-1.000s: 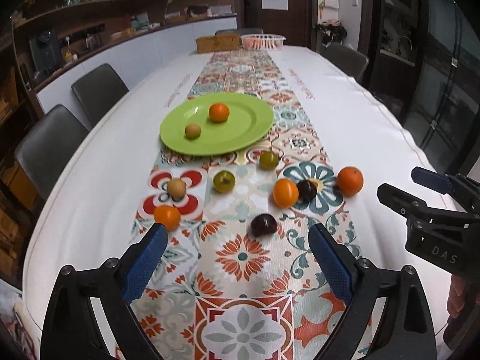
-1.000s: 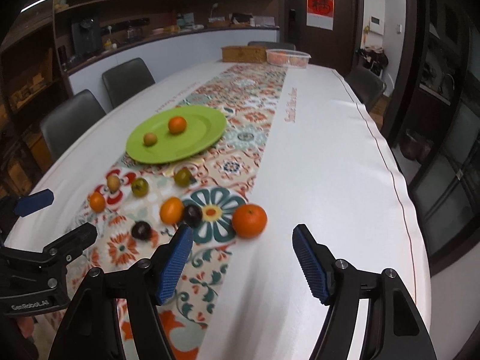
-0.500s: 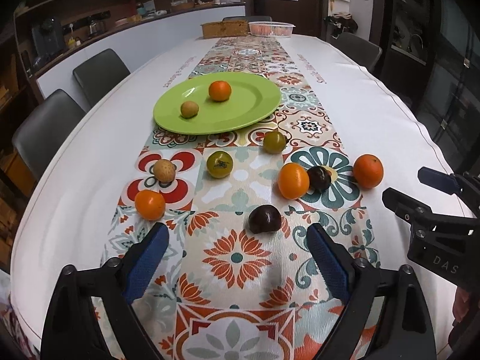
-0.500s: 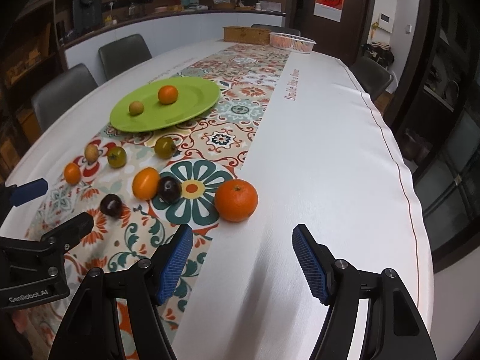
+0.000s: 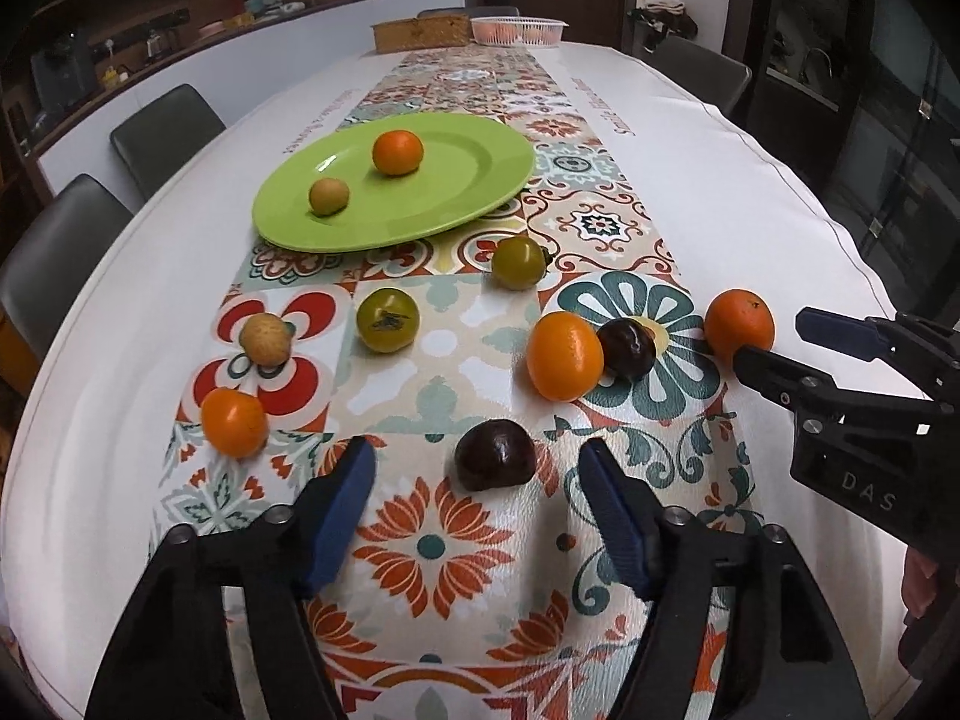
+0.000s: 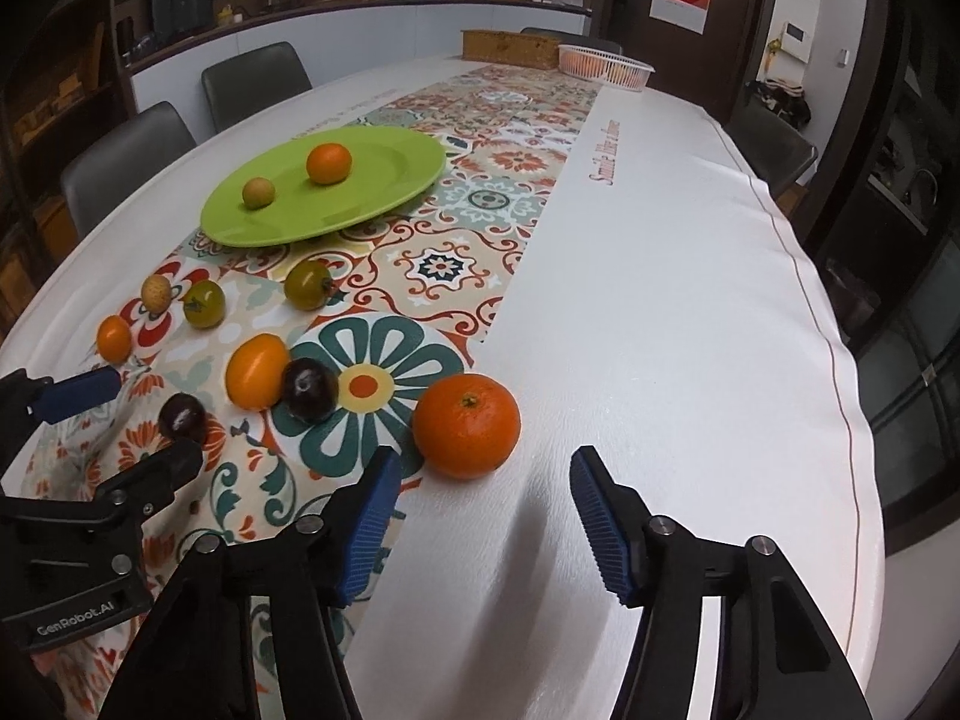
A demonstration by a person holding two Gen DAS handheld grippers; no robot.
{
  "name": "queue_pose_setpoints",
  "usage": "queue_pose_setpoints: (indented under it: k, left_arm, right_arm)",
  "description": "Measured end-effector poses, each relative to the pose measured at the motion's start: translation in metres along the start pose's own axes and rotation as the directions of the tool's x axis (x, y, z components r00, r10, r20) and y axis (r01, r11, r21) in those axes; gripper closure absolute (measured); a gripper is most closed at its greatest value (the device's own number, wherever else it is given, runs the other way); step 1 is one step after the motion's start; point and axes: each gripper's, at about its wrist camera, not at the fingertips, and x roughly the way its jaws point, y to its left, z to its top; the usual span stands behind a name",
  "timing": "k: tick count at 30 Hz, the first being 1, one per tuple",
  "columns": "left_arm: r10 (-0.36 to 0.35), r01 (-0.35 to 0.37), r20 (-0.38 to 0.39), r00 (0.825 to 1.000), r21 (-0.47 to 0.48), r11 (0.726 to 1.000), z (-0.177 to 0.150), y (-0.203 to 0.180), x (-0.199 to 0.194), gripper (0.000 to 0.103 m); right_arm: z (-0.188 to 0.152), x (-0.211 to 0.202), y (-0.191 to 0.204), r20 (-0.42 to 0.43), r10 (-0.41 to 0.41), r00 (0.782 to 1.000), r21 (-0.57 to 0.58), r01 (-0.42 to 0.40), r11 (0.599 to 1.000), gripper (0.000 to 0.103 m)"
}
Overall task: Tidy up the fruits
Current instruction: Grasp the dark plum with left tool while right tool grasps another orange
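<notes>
Two grippers low over the fruit, nothing picked up.

From the left: a small orange (image 5: 233, 423), a tan fruit (image 5: 265, 338) and two green ones lie loose on the patterned runner (image 5: 444, 546), with a green plate (image 5: 474, 192) behind holding two fruits. The left gripper (image 5: 477, 513) has just been closing; a dark plum (image 5: 495, 462) sits between its blue tips, untouched. Further right, the right gripper (image 6: 485, 513) has also been narrowing, jaws apart just short of a big orange (image 6: 466, 425) on the white tablecloth (image 6: 690, 300).
</notes>
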Motion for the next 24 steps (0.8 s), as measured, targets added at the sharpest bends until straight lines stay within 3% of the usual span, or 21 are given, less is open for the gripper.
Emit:
queue_pose_setpoints:
  k: [12, 16, 24]
  left_arm:
    - [-0.048, 0.048, -0.068, 0.996, -0.014, 0.999, 0.002, 0.002, 0.015, 0.07]
    - [-0.054, 0.054, -0.068, 0.996, -0.002, 0.999, 0.002, 0.001, 0.015, 0.073]
    - [-0.055, 0.056, -0.054, 0.997, 0.008, 0.998, 0.004, 0.001, 0.014, 0.073]
  right_arm:
    - [0.007, 0.016, 0.003, -0.019, 0.022, 1.0, -0.01, -0.023, 1.0, 0.053]
    - [0.006, 0.02, 0.004, -0.031, 0.038, 0.999, -0.007, -0.039, 0.999, 0.06]
    - [0.005, 0.021, 0.004, -0.027, 0.034, 0.999, 0.0, -0.034, 0.999, 0.061]
